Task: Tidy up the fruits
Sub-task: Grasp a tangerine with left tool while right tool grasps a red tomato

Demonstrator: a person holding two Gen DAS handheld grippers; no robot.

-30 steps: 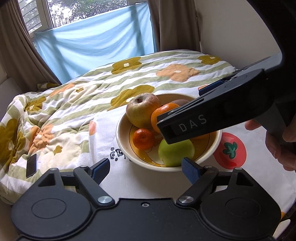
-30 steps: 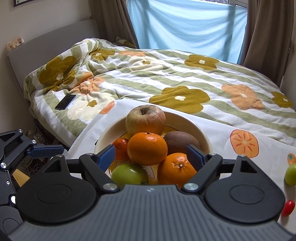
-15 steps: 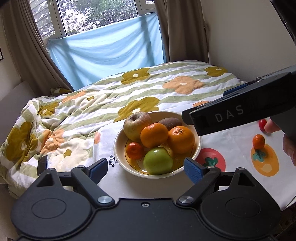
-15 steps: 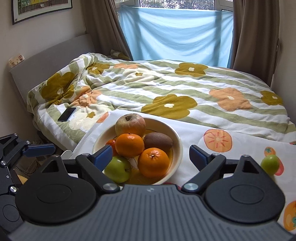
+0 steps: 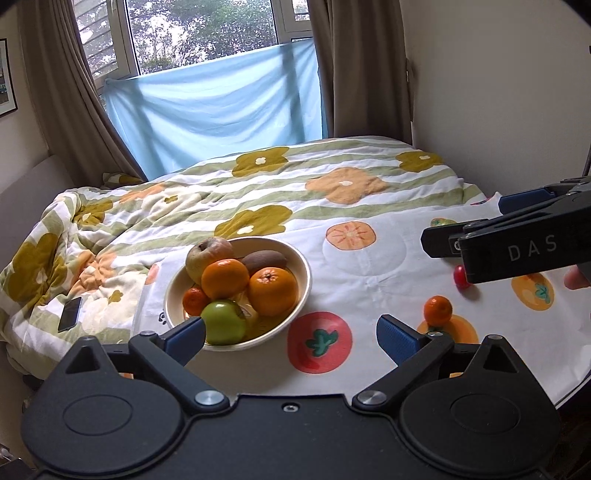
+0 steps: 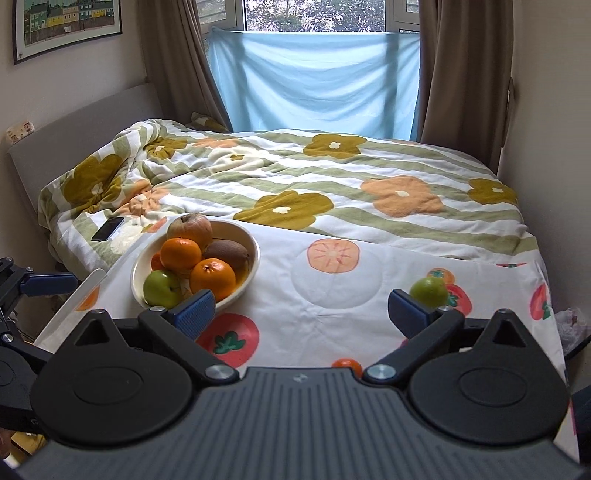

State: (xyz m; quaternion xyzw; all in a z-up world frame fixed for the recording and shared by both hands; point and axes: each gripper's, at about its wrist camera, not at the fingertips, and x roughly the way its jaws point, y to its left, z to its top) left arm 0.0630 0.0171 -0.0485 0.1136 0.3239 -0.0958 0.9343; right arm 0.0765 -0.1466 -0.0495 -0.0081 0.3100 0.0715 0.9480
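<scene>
Right wrist view: right gripper [image 6: 301, 308] and left gripper [image 5: 290, 334], jaws spread and empty, above the table [image 6: 325, 317]. Approach the loose green apple [image 6: 428, 291] squarely; the bowl [image 6: 255, 254] stands well apart.

From here I see a bed [image 6: 332, 192] under a flowered, green-striped quilt, a daylit window [image 6: 314, 14] at the far wall half covered by blue cloth [image 6: 314, 85], brown curtains [image 6: 465, 74] either side, and a framed picture [image 6: 66, 26] far left.

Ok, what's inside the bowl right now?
The bowl holds a brownish apple, two oranges, a kiwi, a green apple and a mandarin; anything beneath them is hidden.
</scene>
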